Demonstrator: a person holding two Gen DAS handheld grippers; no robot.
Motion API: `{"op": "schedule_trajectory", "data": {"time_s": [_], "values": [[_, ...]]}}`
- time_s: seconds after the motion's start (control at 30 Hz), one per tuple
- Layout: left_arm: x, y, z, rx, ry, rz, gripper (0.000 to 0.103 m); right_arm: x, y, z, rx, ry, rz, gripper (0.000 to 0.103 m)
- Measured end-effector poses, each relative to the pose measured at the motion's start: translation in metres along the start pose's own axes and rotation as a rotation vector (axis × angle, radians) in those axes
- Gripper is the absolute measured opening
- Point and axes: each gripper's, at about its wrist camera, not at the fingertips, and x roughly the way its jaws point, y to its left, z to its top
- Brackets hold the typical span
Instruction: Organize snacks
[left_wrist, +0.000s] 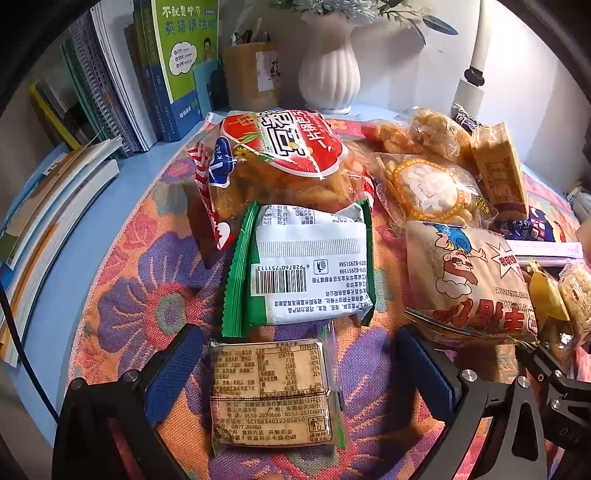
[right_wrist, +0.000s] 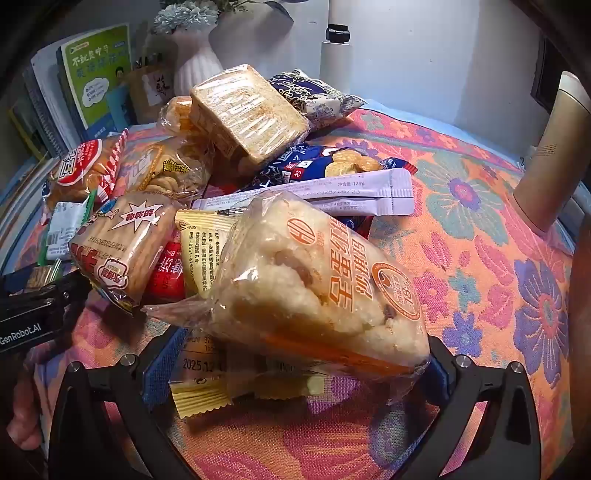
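A pile of snack packets lies on a flowered cloth (left_wrist: 122, 295). In the left wrist view my left gripper (left_wrist: 299, 373) is open, its blue-padded fingers (left_wrist: 173, 365) on either side of a flat biscuit packet (left_wrist: 269, 395) lying label-up. Beyond it lie a green-and-white packet (left_wrist: 306, 266) and a red bag of fried snacks (left_wrist: 280, 162). In the right wrist view my right gripper (right_wrist: 299, 373) stands around a clear-wrapped egg cake packet (right_wrist: 314, 284); the packet hides the fingertips, so I cannot tell whether they grip it. A yellow packet (right_wrist: 199, 391) lies under it.
Books (left_wrist: 110, 92) stand and lie at the left, with a white vase (left_wrist: 328, 70) and a brown pen holder (left_wrist: 251, 74) behind the pile. A beige cylinder (right_wrist: 550, 155) stands at the right. The left gripper shows at the right wrist view's left edge (right_wrist: 33, 314).
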Motion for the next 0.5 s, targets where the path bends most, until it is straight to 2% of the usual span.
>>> {"op": "schedule_trajectory", "data": {"time_s": [0.5], "values": [[-0.0003, -0.0001, 0.0003, 0.002, -0.003, 0.000, 0.103, 0.0001, 0.0002, 0.0000, -0.001, 0.002, -0.002, 0.103]]}}
